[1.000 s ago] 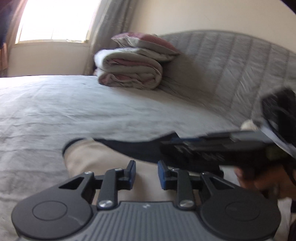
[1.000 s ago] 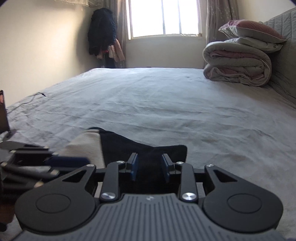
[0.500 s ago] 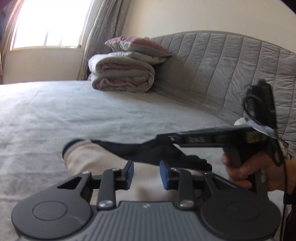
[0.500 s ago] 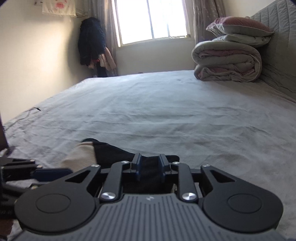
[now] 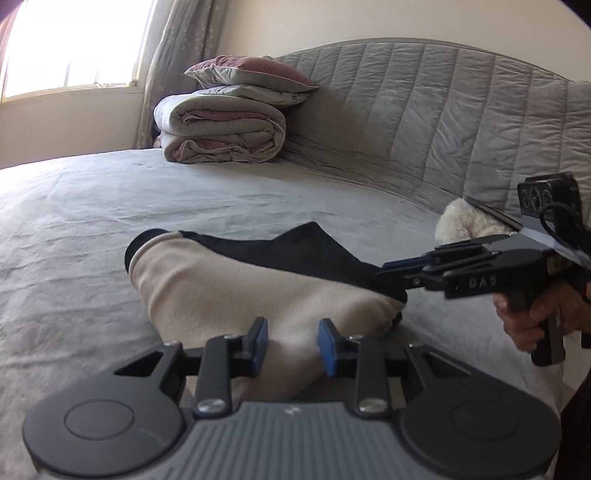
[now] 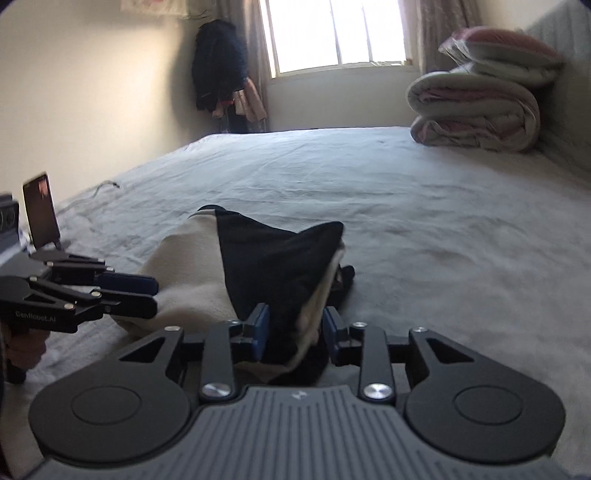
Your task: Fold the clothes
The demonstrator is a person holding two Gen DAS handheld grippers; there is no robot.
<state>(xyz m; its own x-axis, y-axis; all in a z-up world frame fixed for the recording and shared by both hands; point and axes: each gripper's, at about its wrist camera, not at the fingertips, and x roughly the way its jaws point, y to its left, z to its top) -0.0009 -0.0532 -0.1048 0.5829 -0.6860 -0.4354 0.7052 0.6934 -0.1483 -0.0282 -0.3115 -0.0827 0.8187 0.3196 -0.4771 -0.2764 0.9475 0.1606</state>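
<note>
A home bedroom: a wide bed [image 6: 369, 192] is filling the room, a quilted headboard [image 5: 424, 122] standing behind it. A folded duvet [image 5: 221, 133] and pillow [image 5: 251, 74] are sitting stacked there, and clothes [image 6: 221, 74] are hanging beside the curtained window [image 6: 336, 33].

Both grippers are pointing forward and tilting a bit downward, side by side. The left gripper [image 5: 292, 346] is sitting with its blue pads apart, beige cloth lying in the gap, and neither pad is clearly pressing on it. The right gripper [image 6: 295, 334] has just been opening its jaws, with a folded edge of fabric between them (can't tell if the pads are touching it). Each one is being held by a hand wrapping the pistol grip: the right hand [image 5: 532, 317] and the left hand [image 6: 26, 347].
</note>
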